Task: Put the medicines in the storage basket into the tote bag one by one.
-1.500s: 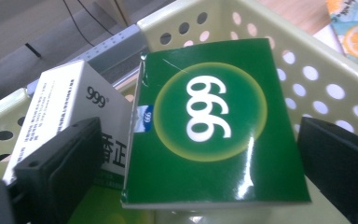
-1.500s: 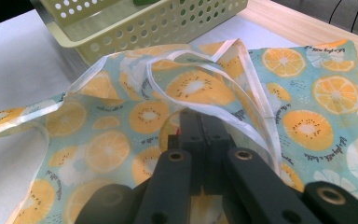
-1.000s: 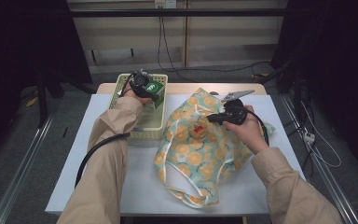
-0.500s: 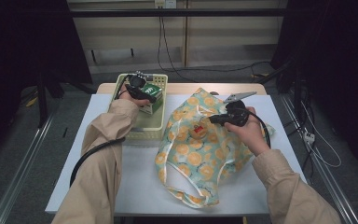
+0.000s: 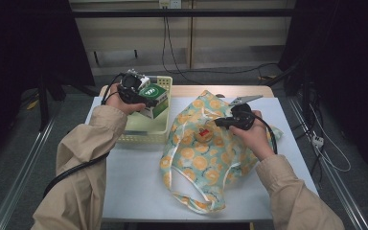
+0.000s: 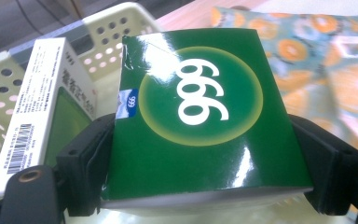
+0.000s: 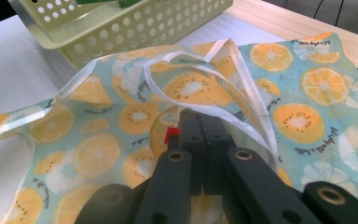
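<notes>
A green box marked 999 (image 5: 153,95) (image 6: 200,116) is held above the pale yellow basket (image 5: 141,138) (image 6: 102,37). My left gripper (image 5: 144,99) (image 6: 207,165) is shut on it, one jaw on each side. A white box (image 6: 42,107) sits beside it, over the basket. The orange-print cloth bag (image 5: 206,160) (image 7: 307,116) lies on the white table right of the basket. My right gripper (image 5: 221,123) (image 7: 200,126) is shut on the bag's white-trimmed edge, holding it raised. A round tan item with a red label (image 5: 203,135) (image 7: 161,133) rests at the bag's mouth, just under those jaws.
The basket (image 7: 121,28) stands at the table's back left, close to the bag's edge. White table surface (image 5: 134,182) lies bare in front of the basket. Cables trail from both grippers along the sleeves.
My left gripper has risen out of the basket with the green box in it. The right hand and the bag have stayed put.
</notes>
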A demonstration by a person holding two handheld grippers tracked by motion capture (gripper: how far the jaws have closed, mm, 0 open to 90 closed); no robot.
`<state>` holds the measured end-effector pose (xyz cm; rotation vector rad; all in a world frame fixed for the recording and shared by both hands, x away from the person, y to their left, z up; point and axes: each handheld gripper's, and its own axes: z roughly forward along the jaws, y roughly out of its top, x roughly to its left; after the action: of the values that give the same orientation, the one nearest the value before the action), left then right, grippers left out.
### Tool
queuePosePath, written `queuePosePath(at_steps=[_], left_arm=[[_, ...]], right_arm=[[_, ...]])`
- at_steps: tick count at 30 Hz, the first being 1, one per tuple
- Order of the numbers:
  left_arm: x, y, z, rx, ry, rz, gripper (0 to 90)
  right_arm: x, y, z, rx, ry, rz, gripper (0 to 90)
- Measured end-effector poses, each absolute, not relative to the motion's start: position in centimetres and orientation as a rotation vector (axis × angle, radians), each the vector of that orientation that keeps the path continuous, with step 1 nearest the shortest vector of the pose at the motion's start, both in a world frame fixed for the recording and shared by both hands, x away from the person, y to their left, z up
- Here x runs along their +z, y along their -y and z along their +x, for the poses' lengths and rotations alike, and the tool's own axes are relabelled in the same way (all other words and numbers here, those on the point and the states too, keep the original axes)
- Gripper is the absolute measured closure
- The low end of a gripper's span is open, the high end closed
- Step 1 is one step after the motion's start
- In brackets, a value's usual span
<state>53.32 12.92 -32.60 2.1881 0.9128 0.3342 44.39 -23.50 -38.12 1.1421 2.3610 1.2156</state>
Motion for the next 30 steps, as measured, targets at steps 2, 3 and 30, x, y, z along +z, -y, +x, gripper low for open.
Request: queuePosePath(at_steps=[2, 3, 30], left_arm=[[-32.0, -12.9, 52.5, 0.317, -0.891, 2.177, 16.3], [-31.7, -12.8, 52.1, 0.318, -0.879, 2.174, 16.3], [-33.5, -3.8, 41.3, 0.133, -0.393, 2.343, 16.2]], right_arm=[[-38.1, 23.4, 44.3, 1.21, -2.359, 1.145, 90.0], [-38.1, 23.4, 44.3, 1.204, -2.36, 1.148, 90.0], [-37.3, 22.8, 43.6, 1.213, -2.339, 1.149, 90.0]])
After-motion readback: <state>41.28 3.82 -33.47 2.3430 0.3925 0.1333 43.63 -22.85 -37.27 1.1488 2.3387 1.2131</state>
